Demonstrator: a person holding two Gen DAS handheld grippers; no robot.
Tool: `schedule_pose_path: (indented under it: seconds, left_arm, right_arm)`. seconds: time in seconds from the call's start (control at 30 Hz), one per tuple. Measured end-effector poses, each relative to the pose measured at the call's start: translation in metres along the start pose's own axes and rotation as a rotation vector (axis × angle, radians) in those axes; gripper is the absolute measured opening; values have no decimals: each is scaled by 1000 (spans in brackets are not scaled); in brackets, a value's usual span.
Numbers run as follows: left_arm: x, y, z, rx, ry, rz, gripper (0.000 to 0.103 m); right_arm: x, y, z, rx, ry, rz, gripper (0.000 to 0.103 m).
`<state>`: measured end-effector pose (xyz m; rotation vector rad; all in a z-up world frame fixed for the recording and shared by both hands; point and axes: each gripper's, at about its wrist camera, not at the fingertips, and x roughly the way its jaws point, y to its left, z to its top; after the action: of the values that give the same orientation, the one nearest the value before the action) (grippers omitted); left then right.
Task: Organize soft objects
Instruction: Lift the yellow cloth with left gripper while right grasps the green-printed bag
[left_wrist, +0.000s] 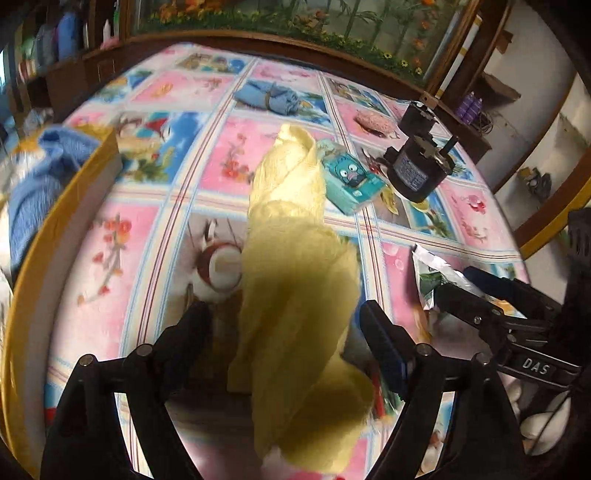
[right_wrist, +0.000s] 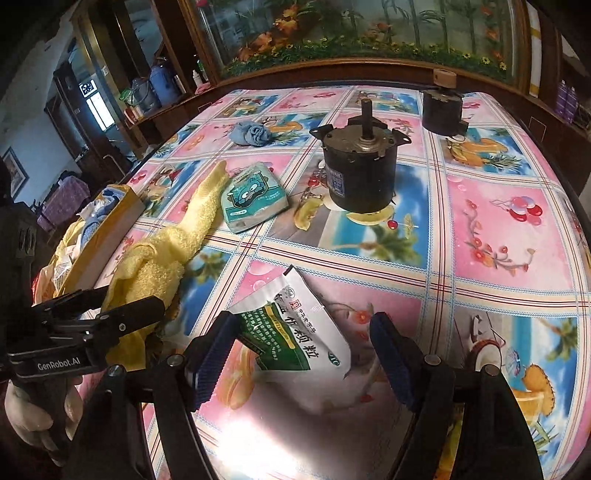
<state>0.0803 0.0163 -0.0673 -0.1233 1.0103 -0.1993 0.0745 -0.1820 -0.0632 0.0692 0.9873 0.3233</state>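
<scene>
The left gripper (left_wrist: 284, 332) stands spread wide astride the yellow towel (left_wrist: 295, 258), nothing pinched, the right gripper (right_wrist: 303, 347) likewise wide over the sachet (right_wrist: 299, 332); next, likely close and carry to the box (left_wrist: 55, 229) at nine o'clock.

Table layout
Towel (right_wrist: 177, 236) lies left of tissue pack (right_wrist: 253, 199); motor (right_wrist: 358, 173) right; sachet (right_wrist: 295, 332) in front.
</scene>
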Motion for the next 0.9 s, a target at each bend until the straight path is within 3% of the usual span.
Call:
schedule_pose_path:
  seconds: [0.23,0.3,0.37,0.8,0.9]
  left_arm:
    - [11,-16,1,81,-24,76,92]
    - [15,-15,0,83,-35,123,103]
    - [18,-15,-1,91,-42,155,103]
    - [19,-17,-2,95,-45,169,103]
    - [18,-17,-2,97,-47,170,103]
  right_arm:
    - [10,10,-1,-28,19,-4,77]
    - [10,10,-1,-23,16,-6,77]
    - [10,9,0,-10,14,-3,76]
    - [10,13,-1,-11,5,-9,72]
    - [9,16,-3,-24,-5,-51,54]
